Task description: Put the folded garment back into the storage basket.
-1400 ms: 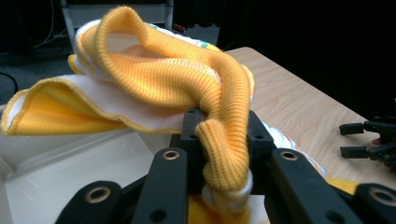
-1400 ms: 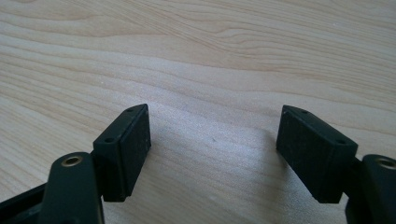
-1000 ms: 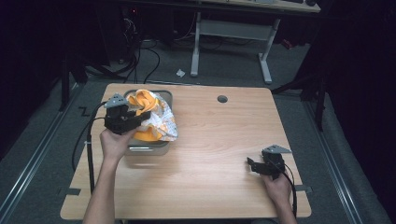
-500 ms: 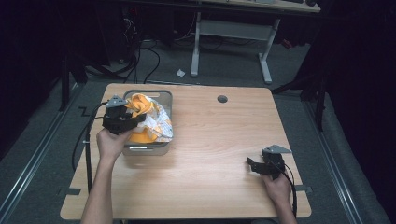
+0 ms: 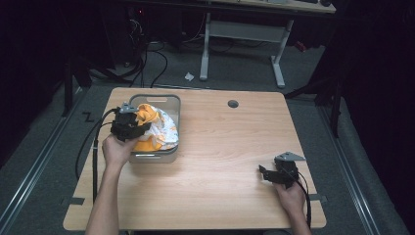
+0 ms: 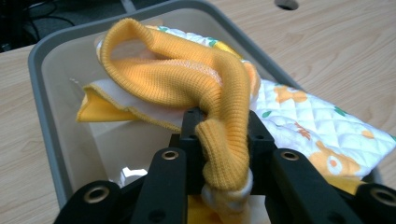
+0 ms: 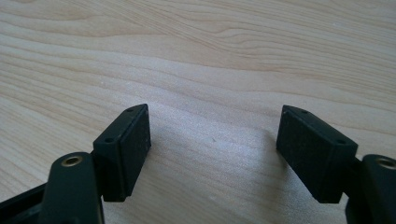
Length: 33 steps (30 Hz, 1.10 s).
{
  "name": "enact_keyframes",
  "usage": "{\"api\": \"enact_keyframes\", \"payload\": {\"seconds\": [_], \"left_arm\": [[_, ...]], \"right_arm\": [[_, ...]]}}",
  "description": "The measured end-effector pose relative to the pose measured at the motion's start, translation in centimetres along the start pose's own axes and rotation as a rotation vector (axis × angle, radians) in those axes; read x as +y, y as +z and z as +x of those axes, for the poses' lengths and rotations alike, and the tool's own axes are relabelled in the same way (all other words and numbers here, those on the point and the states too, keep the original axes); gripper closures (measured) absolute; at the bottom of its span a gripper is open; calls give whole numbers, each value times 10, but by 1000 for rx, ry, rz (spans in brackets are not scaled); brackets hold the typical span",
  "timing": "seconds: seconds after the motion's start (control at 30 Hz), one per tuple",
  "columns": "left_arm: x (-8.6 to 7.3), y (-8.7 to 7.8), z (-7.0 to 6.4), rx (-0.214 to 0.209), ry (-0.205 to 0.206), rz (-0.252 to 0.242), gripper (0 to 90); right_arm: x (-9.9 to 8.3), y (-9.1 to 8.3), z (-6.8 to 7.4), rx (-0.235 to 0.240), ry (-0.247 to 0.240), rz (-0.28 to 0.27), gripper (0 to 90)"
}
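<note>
The left gripper (image 5: pixel 131 124) sits at the near-left edge of the grey rectangular plastic bin (image 5: pixel 172 105), which stands on the left half of the light wooden table (image 5: pixel 225 147). In the left gripper view, its two black jaws are clamped on a fold of the orange knitted garment (image 6: pixel 187 79). The knit passes between the jaws and loops upward over the bin interior. A white inner layer of the same garment shows beneath the orange knit.

The garment lies on top of a white quilted cloth with orange and green print (image 6: pixel 317 126). This cloth drapes over the bin wall (image 6: pixel 42 93) on the side away from the gripper. In the high view, both fabrics (image 5: pixel 155 128) occupy the middle and near part of the bin, and the far end of the bin is bare.

The right gripper (image 5: pixel 266 174) rests low over the table near its front-right corner, well apart from the bin. In the right gripper view, its jaws stand wide apart with only bare wood grain (image 7: pixel 201 84) between them; it grips nothing.

A round cable hole (image 5: pixel 233 104) is set in the table near the far edge.
</note>
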<state>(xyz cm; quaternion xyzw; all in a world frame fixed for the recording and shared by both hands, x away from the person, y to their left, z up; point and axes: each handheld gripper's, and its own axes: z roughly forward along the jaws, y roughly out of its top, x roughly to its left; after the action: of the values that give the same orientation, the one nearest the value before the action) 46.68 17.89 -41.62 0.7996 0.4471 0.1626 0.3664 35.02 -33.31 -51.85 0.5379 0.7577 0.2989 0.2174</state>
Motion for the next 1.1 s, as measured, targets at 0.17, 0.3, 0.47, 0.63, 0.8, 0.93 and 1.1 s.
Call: {"api": "enact_keyframes", "payload": {"seconds": [0.17, 0.3, 0.47, 0.63, 0.8, 0.93, 1.1], "left_arm": [[-3, 11, 0, 23, 21, 47, 736], [-6, 19, 0, 32, 25, 69, 725], [-9, 28, 2, 51, -4, 126, 669], [-10, 28, 5, 80, -39, 148, 546], [-7, 18, 4, 111, -56, 65, 427], [-4, 12, 1, 104, -54, 17, 414], [-2, 3, -6, 95, -46, -29, 405]], "right_arm": [[0, 0, 0, 0, 0, 0, 264], [0, 0, 0, 1, 0, 0, 264], [0, 0, 0, 1, 0, 0, 264], [0, 0, 0, 0, 0, 0, 264], [0, 0, 0, 1, 0, 0, 264], [0, 0, 0, 0, 0, 0, 264], [0, 0, 0, 0, 0, 0, 264]]}}
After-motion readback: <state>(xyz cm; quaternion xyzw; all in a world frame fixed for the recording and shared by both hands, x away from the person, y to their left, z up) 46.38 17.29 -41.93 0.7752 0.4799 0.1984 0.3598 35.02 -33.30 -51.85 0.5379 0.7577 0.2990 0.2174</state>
